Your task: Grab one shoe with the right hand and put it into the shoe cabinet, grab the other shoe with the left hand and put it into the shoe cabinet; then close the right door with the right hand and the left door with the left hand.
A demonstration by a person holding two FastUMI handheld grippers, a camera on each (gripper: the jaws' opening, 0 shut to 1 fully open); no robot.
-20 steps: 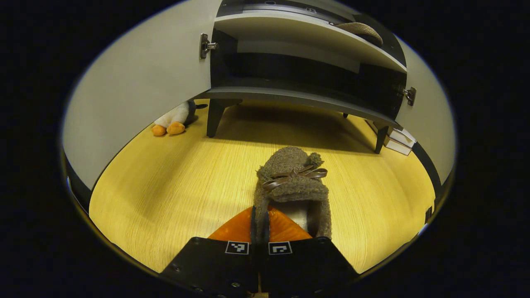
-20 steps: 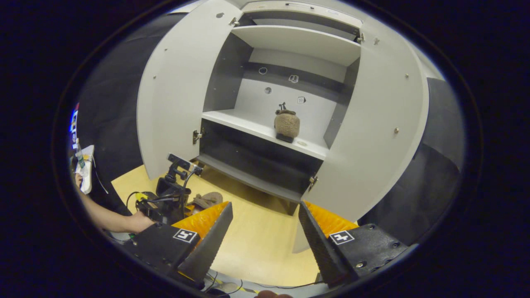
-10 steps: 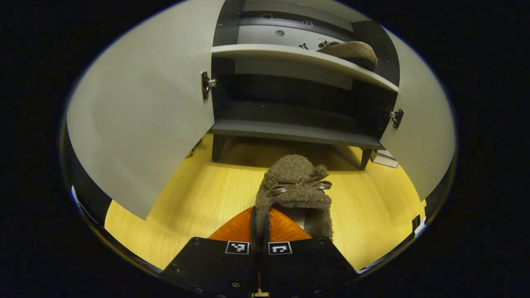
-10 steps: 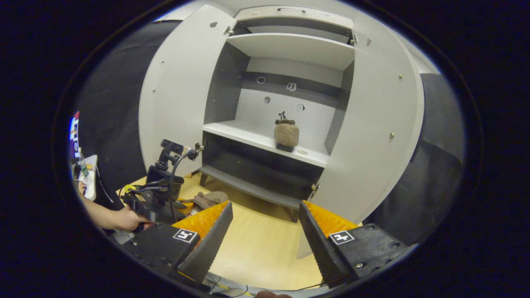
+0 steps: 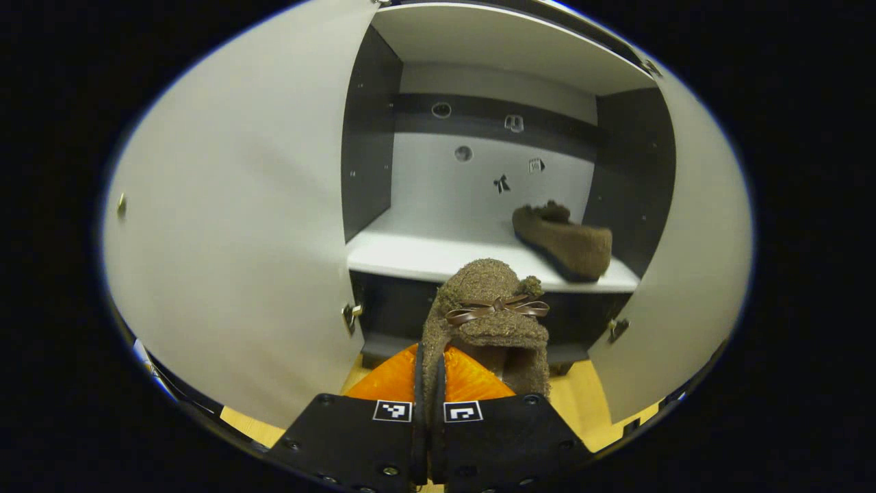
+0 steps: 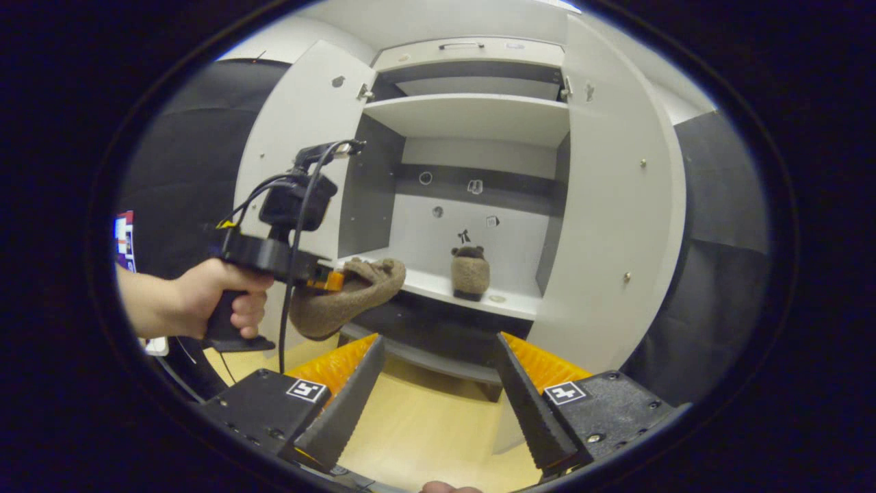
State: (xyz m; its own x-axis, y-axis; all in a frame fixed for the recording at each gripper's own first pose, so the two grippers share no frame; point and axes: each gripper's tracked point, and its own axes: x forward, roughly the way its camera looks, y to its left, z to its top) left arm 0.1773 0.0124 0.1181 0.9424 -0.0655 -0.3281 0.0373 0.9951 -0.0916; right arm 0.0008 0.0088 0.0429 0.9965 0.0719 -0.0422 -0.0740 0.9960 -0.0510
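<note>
My left gripper (image 5: 430, 366) is shut on the edge of a fuzzy brown shoe (image 5: 487, 316) with a brown bow, held in the air in front of the cabinet's middle shelf (image 5: 438, 257). In the right gripper view a hand holds that left gripper (image 6: 274, 253), with the carried shoe (image 6: 345, 296) left of the shelf (image 6: 438, 284). The other brown shoe (image 5: 564, 241) (image 6: 469, 272) lies on that shelf toward its right end. My right gripper (image 6: 430, 383) hangs open with nothing between its fingers, back from the cabinet, above the floor.
Both grey cabinet doors stand wide open: the left door (image 5: 233, 226) (image 6: 294, 157) and the right door (image 5: 691, 274) (image 6: 616, 205). An upper shelf (image 6: 472, 113) and a dark lower shelf (image 6: 424, 352) sit in the cabinet. Yellow wood floor (image 6: 424, 424) lies below.
My left gripper has risen from near the floor up to middle-shelf height with the shoe in it, nearing the cabinet. The right gripper has stayed open, drifting a little.
</note>
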